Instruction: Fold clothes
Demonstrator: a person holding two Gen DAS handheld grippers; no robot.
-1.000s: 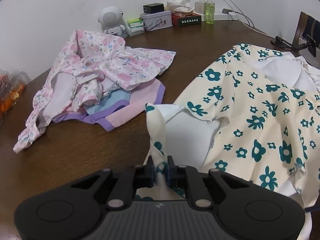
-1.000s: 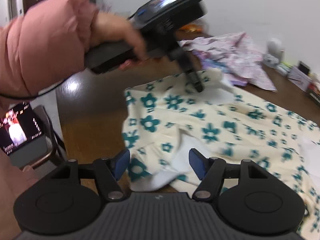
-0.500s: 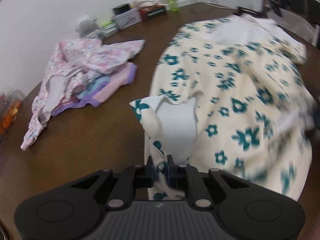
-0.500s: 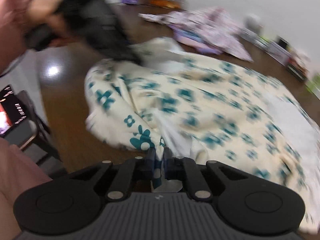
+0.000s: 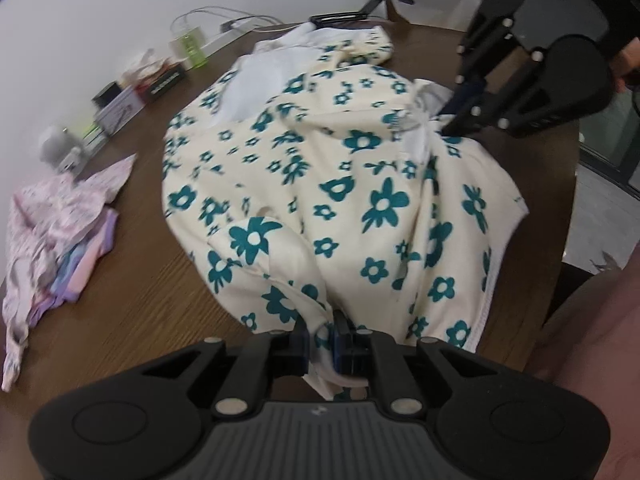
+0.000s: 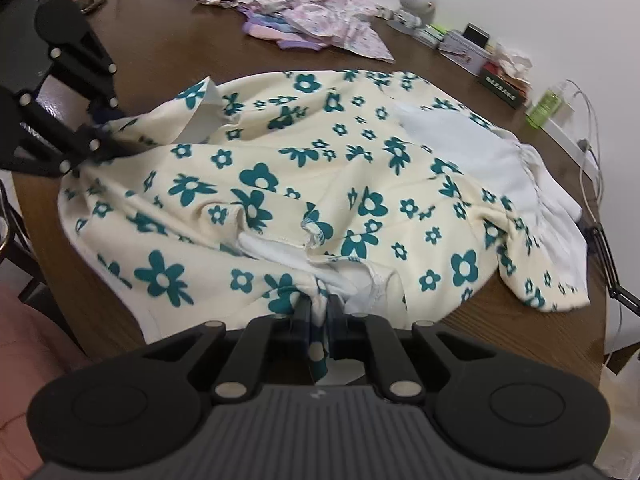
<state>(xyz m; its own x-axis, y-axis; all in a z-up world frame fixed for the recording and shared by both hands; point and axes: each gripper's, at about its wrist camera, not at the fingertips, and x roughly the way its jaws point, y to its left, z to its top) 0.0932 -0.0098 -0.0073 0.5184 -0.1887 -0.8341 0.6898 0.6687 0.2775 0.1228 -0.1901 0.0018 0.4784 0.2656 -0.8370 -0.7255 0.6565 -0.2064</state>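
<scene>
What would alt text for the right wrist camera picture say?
The right gripper pinches the near edge of a cream garment with teal flowers, spread on a brown wooden table. At left, the left gripper grips another edge; a pink floral clothes pile lies behind.

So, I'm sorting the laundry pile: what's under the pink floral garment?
Under the pink floral garment lie pastel pieces, pink, blue and lilac-edged, on the table. Anything deeper is covered.

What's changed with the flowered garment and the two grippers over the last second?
The right gripper closed its open jaws onto an edge of the flowered garment. Both grippers dragged the cloth across the table, bunching it. The left gripper stayed clamped on its edge; the pink clothes pile didn't move.
</scene>
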